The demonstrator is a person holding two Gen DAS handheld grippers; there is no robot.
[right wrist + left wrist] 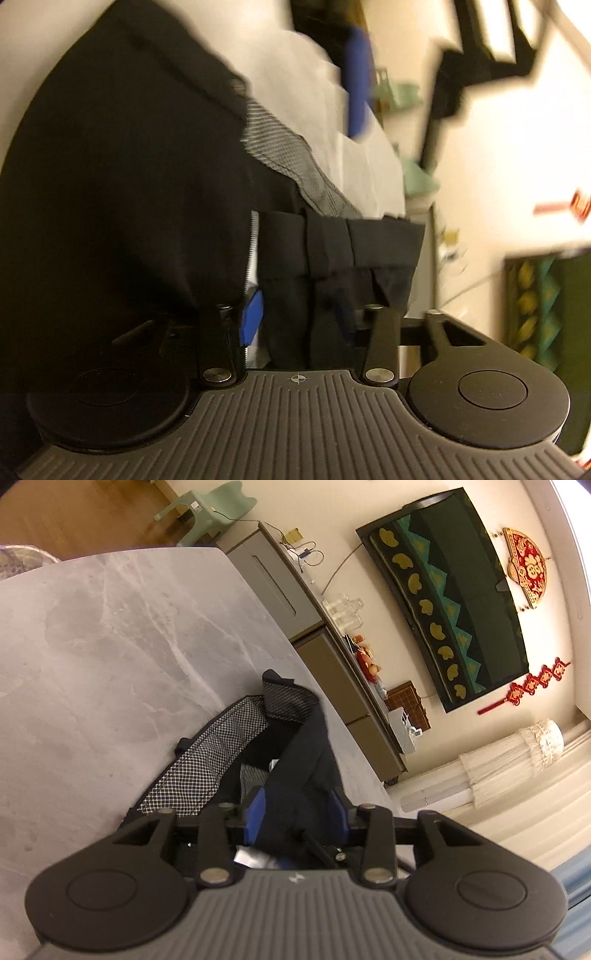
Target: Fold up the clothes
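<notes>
Left wrist view. Closest to the lens, the left gripper (295, 823), jaws clamped on a fold of the dark trousers (303, 760); blue fingertips (258, 812) showing at either side of the pinched cloth. Beyond the gripper, the trousers lifted at the held end and trailing down onto the grey marbled bench (110, 646). Waistband turned out, showing its checked lining (199, 768), lying on the bench just left of the gripper. Past the bench's far edge, a long low cabinet (325, 657) against the wall, with clear glassware (343, 609) and small red items on top. Above the cabinet, a dark wall hanging (454, 602) with gold and teal patterns; red ornaments (524, 568) beside it. Beyond the far corner of the bench, a pale green chair (210, 509) on a wooden floor.

Right wrist view, heavily motion-blurred. Nearest, the right gripper (303, 321), jaws closed on the trousers' waistband (343, 240), a belt loop crossing it; one blue fingertip (253, 317) visible left of the cloth. Left of the gripper, dark fabric filling most of the frame. Above the waistband, a strip of checked lining, then pale pocket lining (332, 129). Farther off, a blurred blue shape (356, 77), identity unclear.
</notes>
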